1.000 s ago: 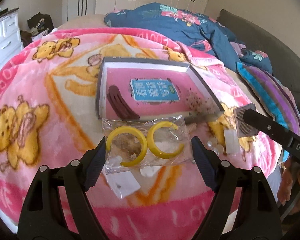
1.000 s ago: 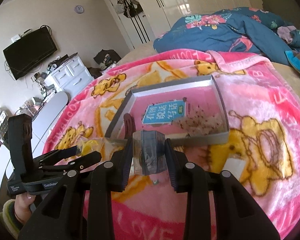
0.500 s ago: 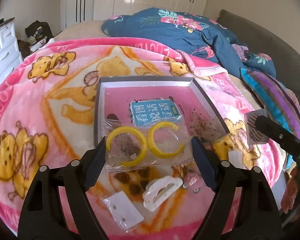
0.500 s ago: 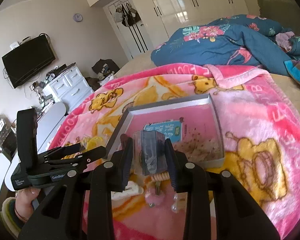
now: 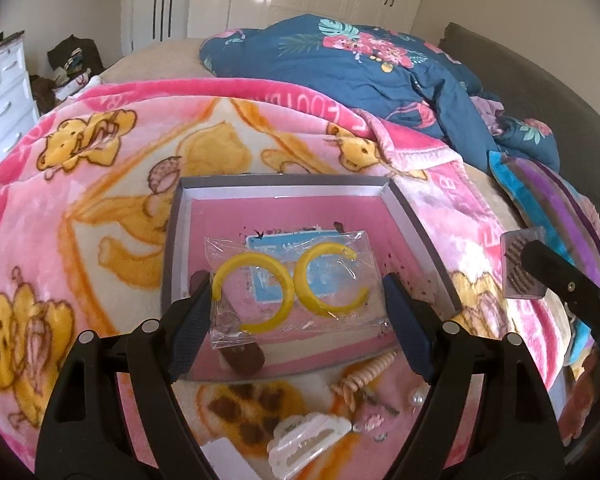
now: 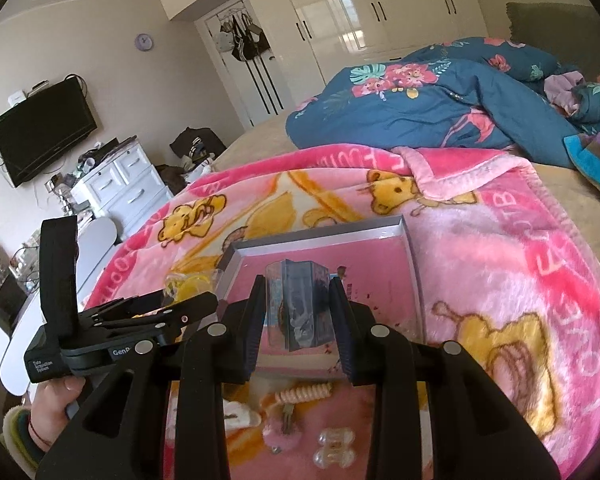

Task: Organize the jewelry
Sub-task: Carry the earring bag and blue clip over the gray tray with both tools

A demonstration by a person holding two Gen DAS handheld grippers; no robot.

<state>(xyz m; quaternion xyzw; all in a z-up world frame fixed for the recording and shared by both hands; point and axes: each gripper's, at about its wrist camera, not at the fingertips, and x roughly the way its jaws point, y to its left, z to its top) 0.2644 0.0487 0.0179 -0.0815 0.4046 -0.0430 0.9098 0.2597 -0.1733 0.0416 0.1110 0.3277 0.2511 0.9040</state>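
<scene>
A clear bag of yellow hoop earrings [image 5: 296, 286] was gripped by the left claw [image 5: 298, 312], a small clear case [image 6: 298, 306] by the right claw [image 6: 298, 312], above the open box [image 5: 416, 224]; both should be lowered flat inside before release.

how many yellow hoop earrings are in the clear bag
2. Both sit side by side inside the clear bag held between the left gripper jaws above the tray: left hoop, right hoop. Others may be hidden.

Yellow hoop earrings [image 5: 290, 286] between the left jaws, pink-lined grey tray [image 5: 416, 224] beyond, pink bear-print blanket [image 5: 100, 216] beneath
</scene>
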